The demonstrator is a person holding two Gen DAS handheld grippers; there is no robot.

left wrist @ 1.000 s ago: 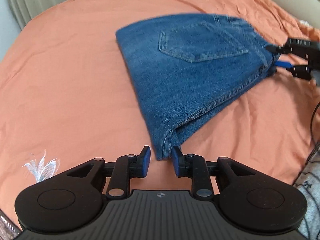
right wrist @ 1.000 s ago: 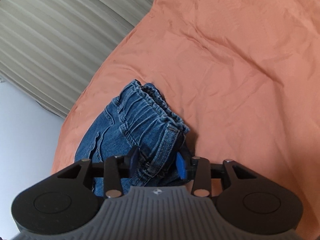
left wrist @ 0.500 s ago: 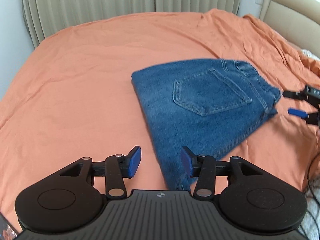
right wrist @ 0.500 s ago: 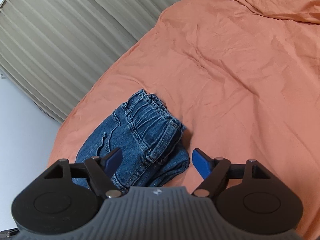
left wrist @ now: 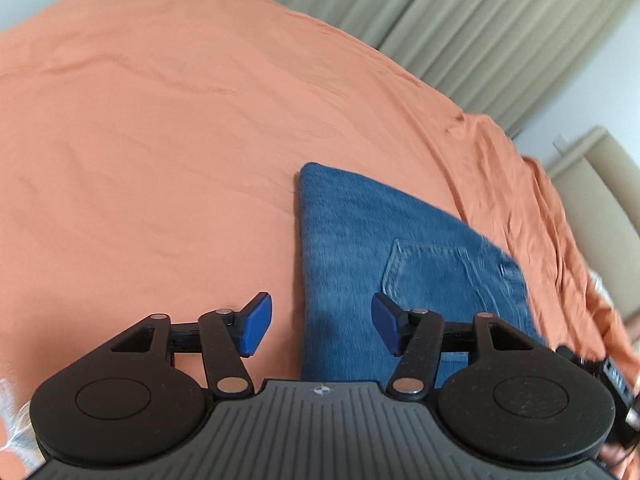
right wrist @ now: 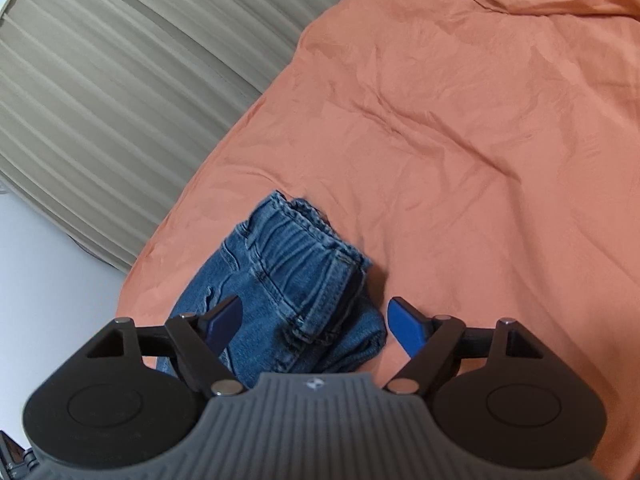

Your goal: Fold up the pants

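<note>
Ahead of both spread, empty tongs, left gripper point(left wrist: 322, 326) and right gripper point(right wrist: 316, 320), jaws just opened, folded jeans point(left wrist: 400, 256) lie released; likely only withdrawing remains.

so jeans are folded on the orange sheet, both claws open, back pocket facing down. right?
Not quite: the back pocket faces up, as the left wrist view shows. The rest holds: the jeans lie folded on the orange sheet, and the left claw and right claw, jaws just opened, grip nothing.
</note>
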